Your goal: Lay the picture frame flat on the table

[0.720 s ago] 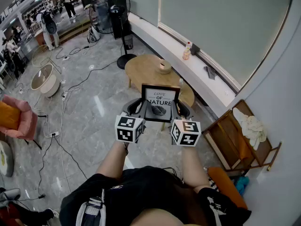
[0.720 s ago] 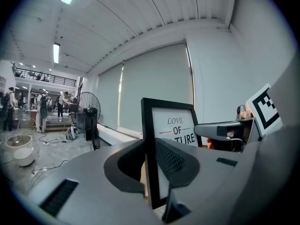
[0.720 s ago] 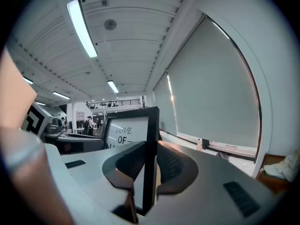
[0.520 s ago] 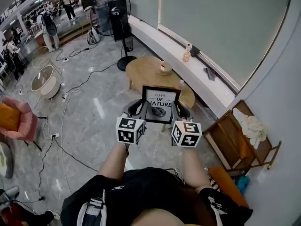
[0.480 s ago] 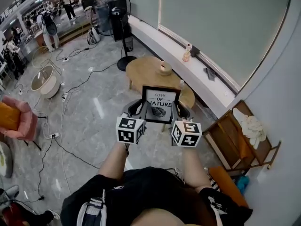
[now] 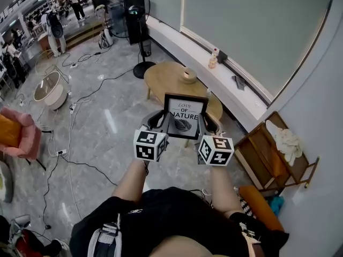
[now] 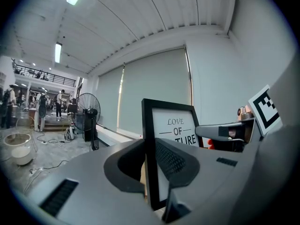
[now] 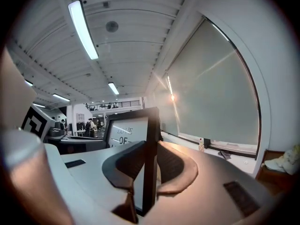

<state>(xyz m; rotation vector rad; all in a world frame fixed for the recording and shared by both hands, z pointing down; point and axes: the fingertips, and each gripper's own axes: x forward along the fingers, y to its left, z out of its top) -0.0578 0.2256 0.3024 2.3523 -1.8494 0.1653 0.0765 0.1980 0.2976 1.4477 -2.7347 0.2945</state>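
The round wooden table (image 6: pixel 161 79) sits at 12 o'clock from the person, and it has barely shifted in the head view since the earlier frame. The picture frame (image 6: pixel 185 116) is still off the table, held in the air over the table's 6 o'clock edge. It has drifted only a touch toward 3 o'clock. It stands upright in portrait, with its long axis running from 12 to 6 o'clock. Its top edge is at 12 and its printed face is turned toward the person. The left gripper (image 7: pixel 152 165) stays clamped narrowly on the frame's 9 o'clock side rail. The right gripper (image 8: pixel 149 168) likewise pinches the 3 o'clock rail.
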